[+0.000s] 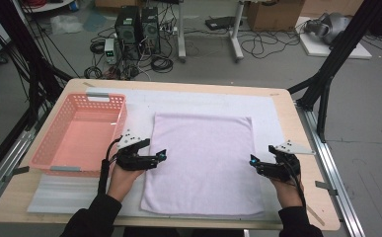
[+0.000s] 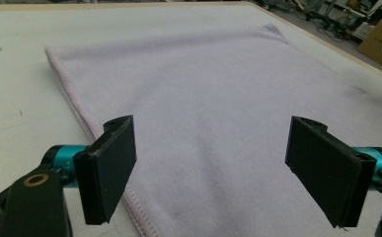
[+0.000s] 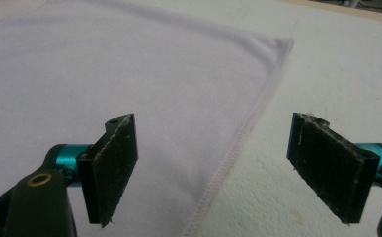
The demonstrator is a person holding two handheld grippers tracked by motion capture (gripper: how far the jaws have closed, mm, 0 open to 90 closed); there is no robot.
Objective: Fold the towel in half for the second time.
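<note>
Lilac towel (image 1: 203, 163) flat on white mat (image 1: 272, 113) on table (image 1: 287, 103), between both jaw sets. Left gripper (image 1: 162, 155) jaws spread wide, straddling towel's stitched left hem (image 2: 80, 116). Right gripper (image 1: 253, 161) jaws spread, right hem (image 3: 238, 143) running between them. Towel likely light, soft, limp, non-slippery; best pinched at hem, near corners, both sides together.

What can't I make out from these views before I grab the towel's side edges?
- Towel, high view: whether it is one layer or folded; too flat to tell.
- Left gripper and right gripper, high view: height above the towel unclear.
- Towel's near corners: cut off by the bottom edge in both gripper views.
- Pink basket: near inside wall hidden by its rim.
</note>
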